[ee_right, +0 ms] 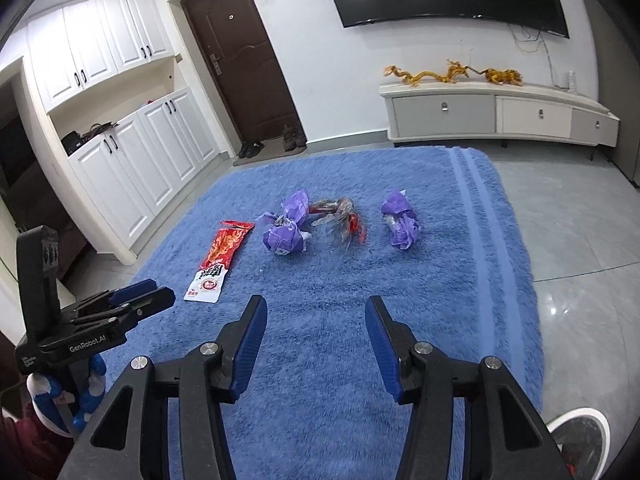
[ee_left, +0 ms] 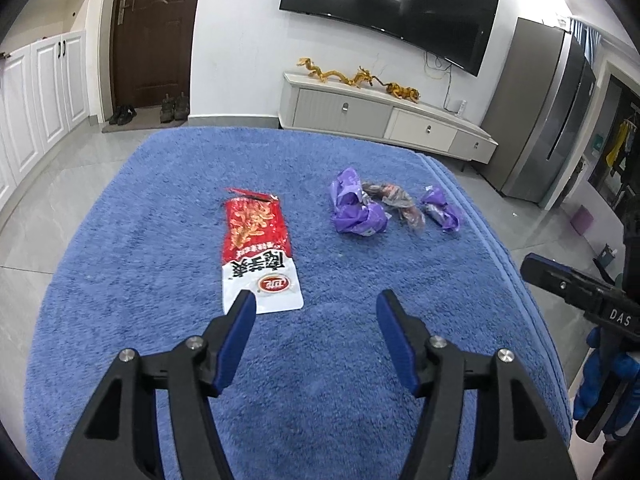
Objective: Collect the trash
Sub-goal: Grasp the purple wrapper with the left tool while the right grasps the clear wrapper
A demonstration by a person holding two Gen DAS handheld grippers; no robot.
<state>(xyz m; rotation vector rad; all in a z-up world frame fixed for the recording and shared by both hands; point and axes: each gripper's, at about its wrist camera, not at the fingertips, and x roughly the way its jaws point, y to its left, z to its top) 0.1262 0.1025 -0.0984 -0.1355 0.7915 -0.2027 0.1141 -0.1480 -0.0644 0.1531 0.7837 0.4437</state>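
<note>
Nothing is collected yet: the red packet (ee_left: 258, 250), two purple wrappers (ee_left: 357, 208) (ee_left: 441, 207) and a clear wrapper (ee_left: 400, 204) all lie on the blue towel (ee_left: 160, 208). The left gripper (ee_left: 316, 312) and right gripper (ee_right: 316, 316) hover half-open and empty, the packet at the left one's 11 o'clock. Nothing blocks the way; a white bin (ee_right: 580, 436) shows at the right view's 4 o'clock.

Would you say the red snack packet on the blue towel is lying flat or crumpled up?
Lying flat. The red snack packet is spread out lengthwise on the blue towel, its far end torn open, unlike the balled-up purple wrappers beside it.
</note>
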